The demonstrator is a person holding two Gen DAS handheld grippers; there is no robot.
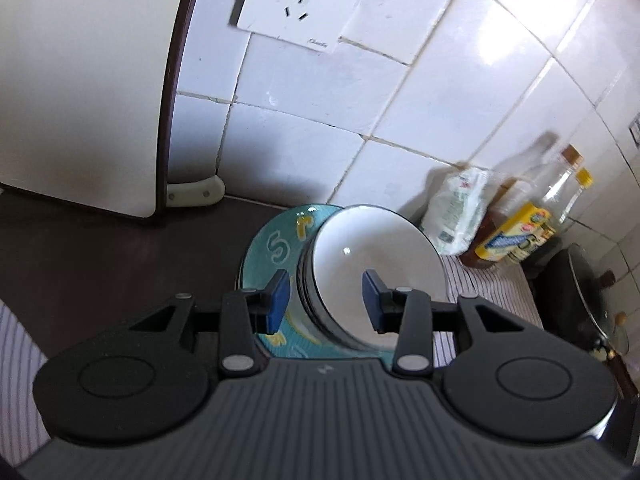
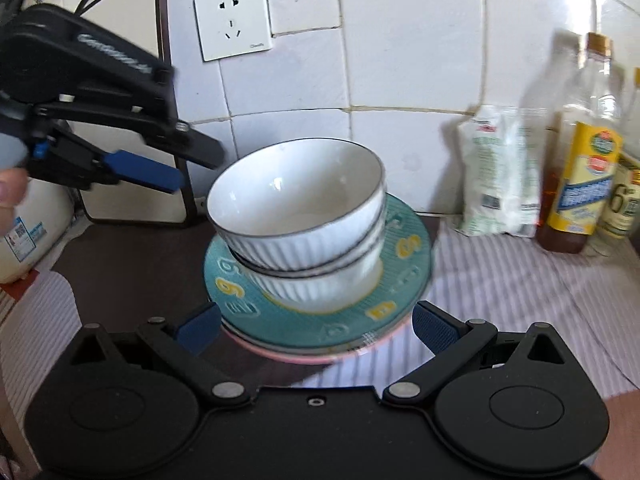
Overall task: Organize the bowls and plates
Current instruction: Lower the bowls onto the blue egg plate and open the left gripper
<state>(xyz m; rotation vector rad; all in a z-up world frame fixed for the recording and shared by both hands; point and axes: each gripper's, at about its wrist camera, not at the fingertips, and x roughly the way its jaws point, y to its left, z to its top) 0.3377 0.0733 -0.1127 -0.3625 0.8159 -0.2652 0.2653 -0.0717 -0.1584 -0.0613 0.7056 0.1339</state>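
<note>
Bowls look stacked and ribbed only in right-wrist view.

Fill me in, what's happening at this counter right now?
A person is tidying dishes with two handheld grippers. Two white ribbed bowls sit nested on a teal plate, which tops a small plate stack with a pink plate at the bottom. Neither gripper holds anything: the left gripper hovers beside the bowls, jaws apart and empty, and the right gripper faces the stack with jaws wide open.

L gripper, R gripper: jaws apart.
</note>
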